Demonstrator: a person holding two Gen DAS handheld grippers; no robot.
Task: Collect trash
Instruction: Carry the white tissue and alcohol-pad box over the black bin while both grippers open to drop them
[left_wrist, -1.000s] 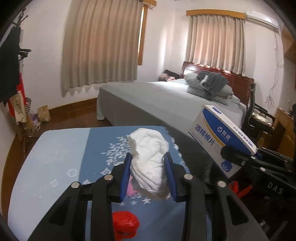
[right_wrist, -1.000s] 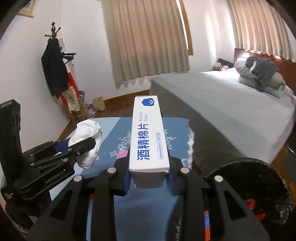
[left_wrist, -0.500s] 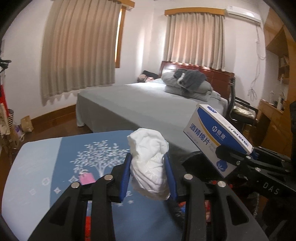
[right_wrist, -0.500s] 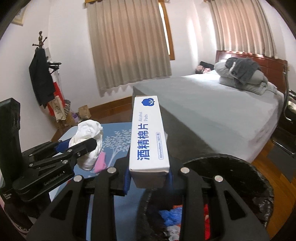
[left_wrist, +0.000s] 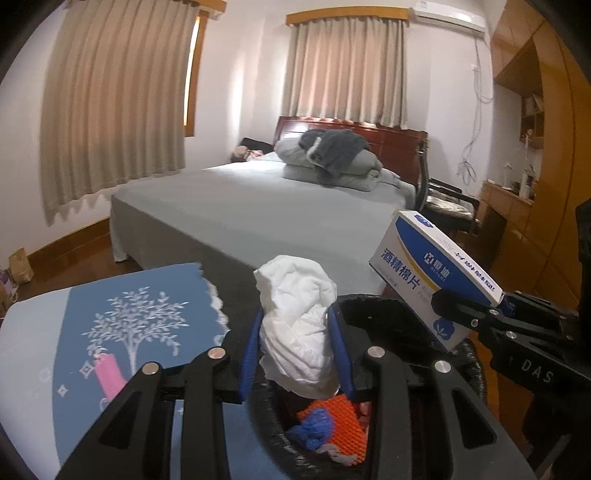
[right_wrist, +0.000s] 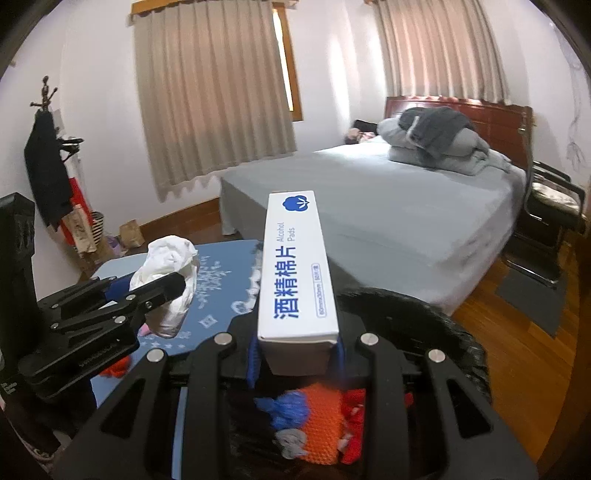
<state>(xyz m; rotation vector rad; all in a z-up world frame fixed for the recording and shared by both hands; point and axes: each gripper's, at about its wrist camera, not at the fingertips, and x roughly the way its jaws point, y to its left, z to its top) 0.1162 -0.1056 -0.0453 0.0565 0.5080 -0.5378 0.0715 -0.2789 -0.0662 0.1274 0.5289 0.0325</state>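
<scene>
Both grippers are held loaded over the bin.

Left gripper (left_wrist: 295, 343) is clamped on a tissue wad (left_wrist: 297, 325) above the bin's (left_wrist: 384, 310) near rim; right gripper (right_wrist: 295, 354) is clamped on a pad box (right_wrist: 297, 280) above its mouth, where orange and blue trash (right_wrist: 314, 417) is seen. If the wad is let go this close to the rim, a fall outside the bin is likely; the long box could bridge the rim.
</scene>
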